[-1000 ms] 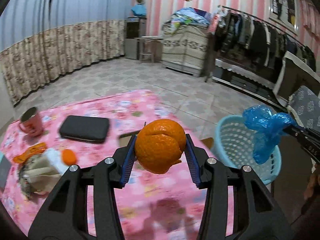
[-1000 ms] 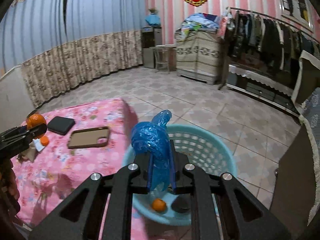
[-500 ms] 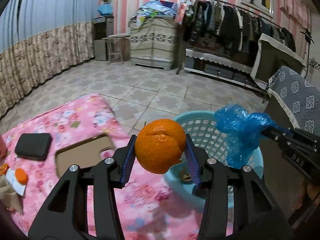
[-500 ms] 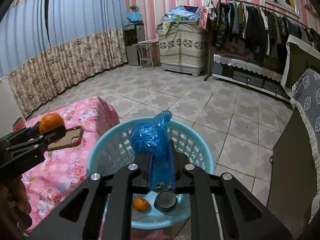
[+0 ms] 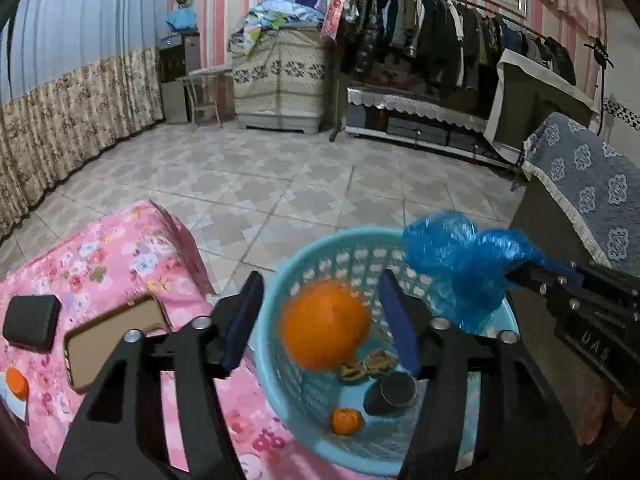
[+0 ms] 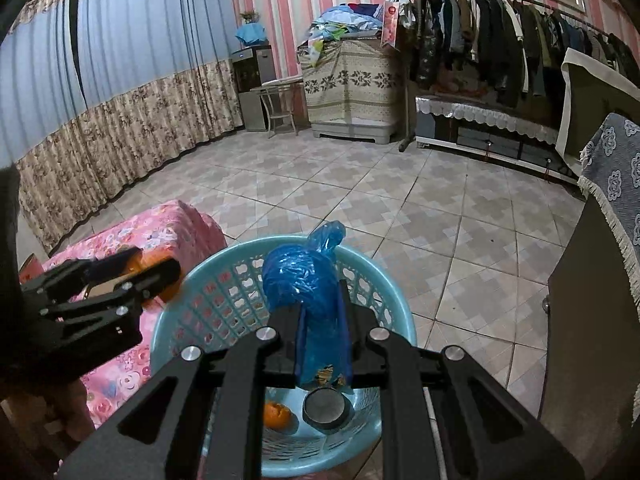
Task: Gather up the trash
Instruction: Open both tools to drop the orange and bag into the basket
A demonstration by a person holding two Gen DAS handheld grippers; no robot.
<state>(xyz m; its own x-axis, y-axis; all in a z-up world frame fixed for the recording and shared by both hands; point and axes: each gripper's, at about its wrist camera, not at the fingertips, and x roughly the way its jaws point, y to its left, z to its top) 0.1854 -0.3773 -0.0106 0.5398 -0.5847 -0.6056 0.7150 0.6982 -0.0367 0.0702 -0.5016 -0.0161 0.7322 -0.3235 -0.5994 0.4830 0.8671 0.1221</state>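
My left gripper (image 5: 320, 316) is open over the light blue basket (image 5: 280, 344). The orange peel (image 5: 324, 326) is blurred between the spread fingers, apart from both, falling into the basket. My right gripper (image 6: 322, 322) is shut on a crumpled blue plastic bag (image 6: 302, 280) and holds it above the basket (image 6: 192, 308). The bag also shows in the left wrist view (image 5: 456, 264). A small orange piece (image 5: 346, 420), a dark round lid (image 5: 394, 394) and brown scraps lie in the basket.
A pink flowered table (image 5: 100, 256) stands left of the basket, with a phone in a brown case (image 5: 108, 344), a black pouch (image 5: 32, 322) and a small orange item (image 5: 16, 382). A dark cabinet (image 5: 560, 240) with a blue cloth is right.
My left gripper swung right from the table to over the basket, then opened and let go of the orange peel, which is dropping. My right gripper still holds the blue bag over the basket.
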